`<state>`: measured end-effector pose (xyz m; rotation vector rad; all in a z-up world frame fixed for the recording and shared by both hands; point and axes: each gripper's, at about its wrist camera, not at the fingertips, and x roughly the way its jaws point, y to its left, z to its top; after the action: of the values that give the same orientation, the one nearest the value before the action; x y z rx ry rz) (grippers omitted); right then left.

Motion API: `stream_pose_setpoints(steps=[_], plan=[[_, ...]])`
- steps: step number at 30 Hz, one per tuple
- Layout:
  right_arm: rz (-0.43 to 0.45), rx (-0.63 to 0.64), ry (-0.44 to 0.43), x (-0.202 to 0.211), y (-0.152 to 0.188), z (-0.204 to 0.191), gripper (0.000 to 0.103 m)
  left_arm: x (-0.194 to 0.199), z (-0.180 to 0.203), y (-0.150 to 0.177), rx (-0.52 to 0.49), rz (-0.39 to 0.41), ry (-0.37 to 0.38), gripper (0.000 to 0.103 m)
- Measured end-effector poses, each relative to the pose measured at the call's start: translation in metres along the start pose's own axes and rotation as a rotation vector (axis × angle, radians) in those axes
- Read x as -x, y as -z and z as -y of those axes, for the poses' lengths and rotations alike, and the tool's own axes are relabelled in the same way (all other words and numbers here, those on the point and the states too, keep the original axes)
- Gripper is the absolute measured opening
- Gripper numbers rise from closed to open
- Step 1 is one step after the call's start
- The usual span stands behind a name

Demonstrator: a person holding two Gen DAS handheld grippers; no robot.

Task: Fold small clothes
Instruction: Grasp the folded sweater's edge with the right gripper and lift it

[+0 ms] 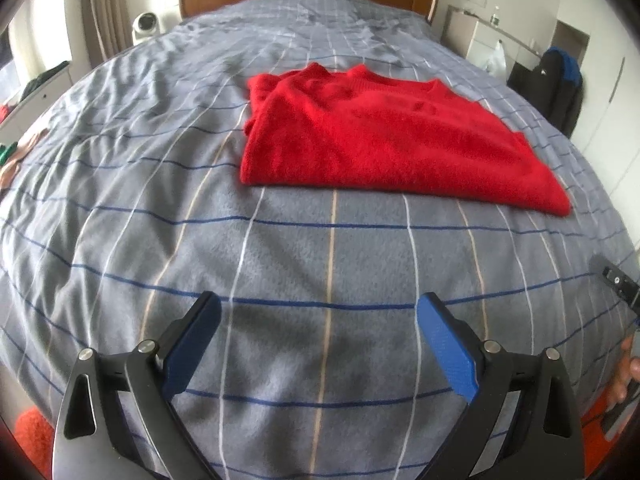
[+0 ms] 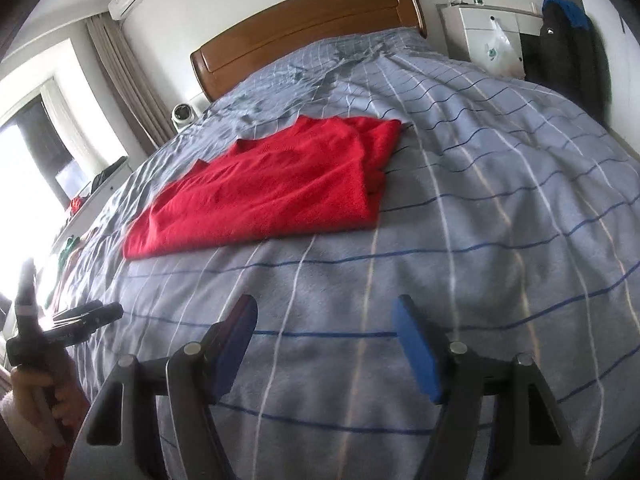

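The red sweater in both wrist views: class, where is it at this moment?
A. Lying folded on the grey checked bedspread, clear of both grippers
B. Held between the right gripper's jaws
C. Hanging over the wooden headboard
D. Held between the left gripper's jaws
A: the red sweater lies folded on the bedspread, while the left gripper and right gripper stand open and empty, short of it.
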<state>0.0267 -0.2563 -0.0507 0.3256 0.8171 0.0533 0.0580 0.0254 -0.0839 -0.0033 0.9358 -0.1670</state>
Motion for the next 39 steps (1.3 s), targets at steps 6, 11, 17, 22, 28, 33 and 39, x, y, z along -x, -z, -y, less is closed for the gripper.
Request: stream_pose_setpoints(steps=[6, 11, 17, 22, 28, 33, 39], plan=[[-0.014, 0.027, -0.007, -0.005, 0.007, -0.011, 0.070, -0.003, -0.004, 0.001, -0.004, 0.005, -0.010, 0.099], [-0.037, 0.035, -0.010, -0.013, 0.005, -0.007, 0.070, -0.002, -0.020, 0.012, -0.008, 0.051, -0.029, 0.099], [-0.010, -0.023, 0.024, -0.022, -0.063, 0.034, 0.070, 0.007, -0.047, 0.010, 0.087, 0.109, -0.019, 0.099], [-0.080, -0.170, -0.030, -0.068, -0.122, 0.069, 0.070, 0.005, -0.056, 0.010, 0.135, 0.083, -0.025, 0.099], [-0.232, -0.183, -0.029, -0.137, -0.130, 0.056, 0.024, 0.012, -0.065, 0.016, 0.136, 0.096, -0.035, 0.099], [-0.149, -0.200, -0.058, -0.111, -0.153, 0.017, 0.010, 0.004, -0.095, 0.011, 0.243, 0.098, -0.030, 0.099], [-0.159, -0.082, -0.244, -0.112, -0.196, -0.104, 0.010, 0.005, -0.126, 0.003, 0.358, 0.144, -0.040, 0.099]])
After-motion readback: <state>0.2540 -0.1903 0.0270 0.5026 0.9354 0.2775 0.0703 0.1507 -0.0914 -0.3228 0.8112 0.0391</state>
